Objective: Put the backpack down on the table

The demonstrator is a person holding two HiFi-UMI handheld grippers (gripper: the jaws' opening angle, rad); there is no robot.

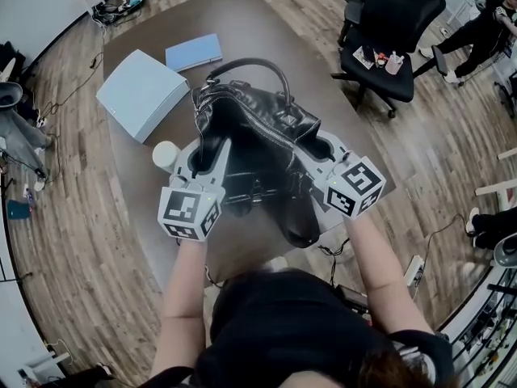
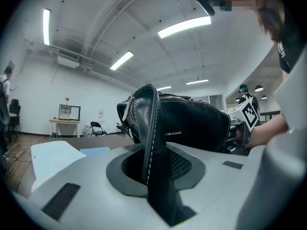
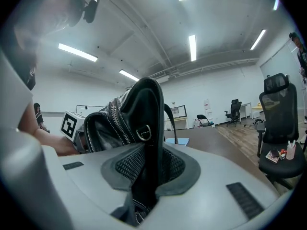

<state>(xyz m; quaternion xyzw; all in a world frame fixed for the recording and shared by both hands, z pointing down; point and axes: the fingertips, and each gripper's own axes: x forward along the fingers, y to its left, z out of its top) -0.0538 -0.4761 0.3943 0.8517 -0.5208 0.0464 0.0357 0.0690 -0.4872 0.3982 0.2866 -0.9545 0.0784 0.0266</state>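
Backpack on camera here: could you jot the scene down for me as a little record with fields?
Item: black backpack, upright over the brown table
Left gripper: shut on a strap of the backpack
Right gripper: shut on a strap on the opposite side
Resting on table: cannot tell
Also on table: pale blue box, blue folder, white round object
Nearby: black office chair

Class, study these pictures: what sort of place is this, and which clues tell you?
Probably an open-plan office or lab workspace: a black swivel chair beside a long brown table, a wood-plank floor, and strip lights on the ceiling.
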